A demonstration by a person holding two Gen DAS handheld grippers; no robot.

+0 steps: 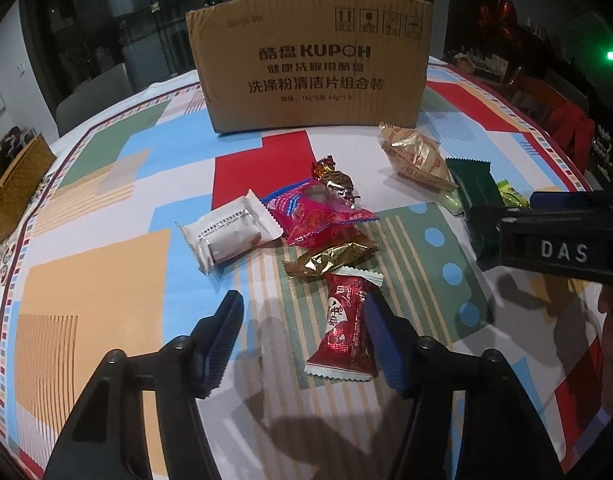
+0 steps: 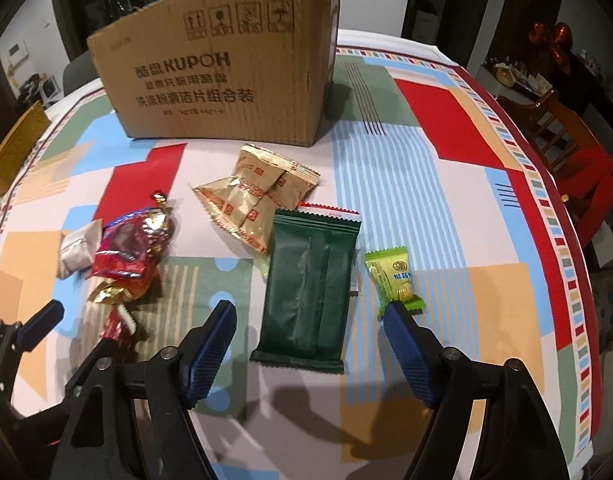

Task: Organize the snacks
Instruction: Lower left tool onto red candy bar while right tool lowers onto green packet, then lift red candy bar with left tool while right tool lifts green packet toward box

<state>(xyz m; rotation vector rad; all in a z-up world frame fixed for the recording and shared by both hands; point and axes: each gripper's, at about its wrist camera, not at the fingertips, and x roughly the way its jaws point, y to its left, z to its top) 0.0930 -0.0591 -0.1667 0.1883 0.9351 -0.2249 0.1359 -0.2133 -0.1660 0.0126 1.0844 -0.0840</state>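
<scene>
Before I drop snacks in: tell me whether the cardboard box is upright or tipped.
Upright. The cardboard box stands on its base, print reading right way up. Whether its top is open cannot be told.

Table (image 2: 446, 128) under patchwork-print cloth, snacks loose on top.
Cardboard box (image 2: 226, 80) upright at the back; tan packets (image 2: 258, 196) just in front, dark green packet (image 2: 310, 288) beside a small lime one (image 2: 390, 276); white (image 1: 230, 236), pink (image 1: 314, 216), gold (image 1: 330, 258) and red (image 1: 342, 328) wrappers clustered left.
</scene>
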